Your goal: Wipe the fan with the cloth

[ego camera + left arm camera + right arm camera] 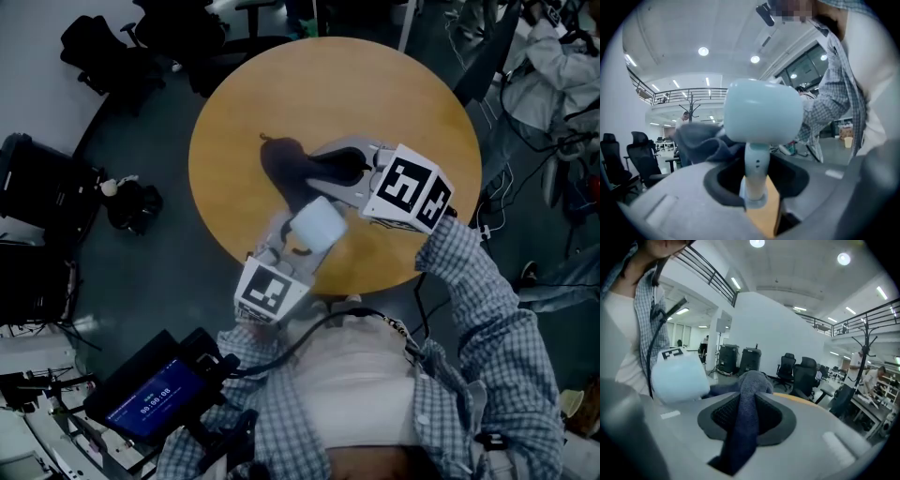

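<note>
Gripping fan (761, 112) by its half-hidden stem: left hand-held gripper (757, 194); right (745, 425) pinches blurred cloth (752, 385).

Checked shirt (469, 281), white tee (361, 375), b/w marker cubes (412, 192)

Pale blue fan (319, 227) at centre, slate-blue cloth (291, 173) just above it — amber wood-toned table (309, 84), blue-and-white checked sleeve (469, 281) lower right.

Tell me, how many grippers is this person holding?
2. The left gripper holds the small fan by its stem above the table's near edge; the right gripper holds the dark cloth beside it.
</note>
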Action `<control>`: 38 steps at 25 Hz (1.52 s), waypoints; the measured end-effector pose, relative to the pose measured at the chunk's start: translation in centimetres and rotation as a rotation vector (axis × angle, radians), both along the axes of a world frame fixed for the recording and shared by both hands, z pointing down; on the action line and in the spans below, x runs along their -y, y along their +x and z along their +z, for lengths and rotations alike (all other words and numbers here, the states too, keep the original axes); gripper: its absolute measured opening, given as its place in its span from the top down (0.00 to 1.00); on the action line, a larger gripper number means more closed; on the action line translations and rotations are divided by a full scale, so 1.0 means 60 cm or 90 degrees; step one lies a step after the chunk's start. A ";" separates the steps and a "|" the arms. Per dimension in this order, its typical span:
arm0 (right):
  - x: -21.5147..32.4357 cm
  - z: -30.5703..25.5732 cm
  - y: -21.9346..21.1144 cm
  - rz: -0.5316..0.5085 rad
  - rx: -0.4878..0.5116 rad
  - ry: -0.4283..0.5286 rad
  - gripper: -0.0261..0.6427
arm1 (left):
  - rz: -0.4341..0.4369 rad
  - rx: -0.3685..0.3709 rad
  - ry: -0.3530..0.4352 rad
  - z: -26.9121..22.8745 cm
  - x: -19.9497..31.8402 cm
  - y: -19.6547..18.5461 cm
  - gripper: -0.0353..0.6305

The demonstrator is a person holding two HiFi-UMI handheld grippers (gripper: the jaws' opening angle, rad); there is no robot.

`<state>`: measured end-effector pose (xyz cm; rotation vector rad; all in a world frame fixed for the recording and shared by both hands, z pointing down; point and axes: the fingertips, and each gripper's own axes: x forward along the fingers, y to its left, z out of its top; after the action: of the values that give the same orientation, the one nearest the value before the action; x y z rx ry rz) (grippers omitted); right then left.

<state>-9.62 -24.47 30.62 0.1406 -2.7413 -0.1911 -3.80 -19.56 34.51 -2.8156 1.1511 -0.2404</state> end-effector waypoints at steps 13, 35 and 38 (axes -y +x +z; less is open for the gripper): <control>-0.025 0.121 0.085 0.199 -0.007 -0.004 0.82 | -0.059 -0.022 0.000 -0.006 0.015 -0.045 0.73; -0.038 0.316 0.235 0.402 -0.029 -0.185 0.83 | -0.069 -0.080 -0.100 0.131 0.065 -0.040 0.73; -0.024 0.332 0.249 0.415 -0.029 -0.208 0.83 | -0.072 -0.060 -0.126 0.169 0.076 -0.031 0.73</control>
<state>5.34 -23.01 50.57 0.8954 -2.4825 0.4211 -5.66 -24.11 44.64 -2.9632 1.3820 -0.2453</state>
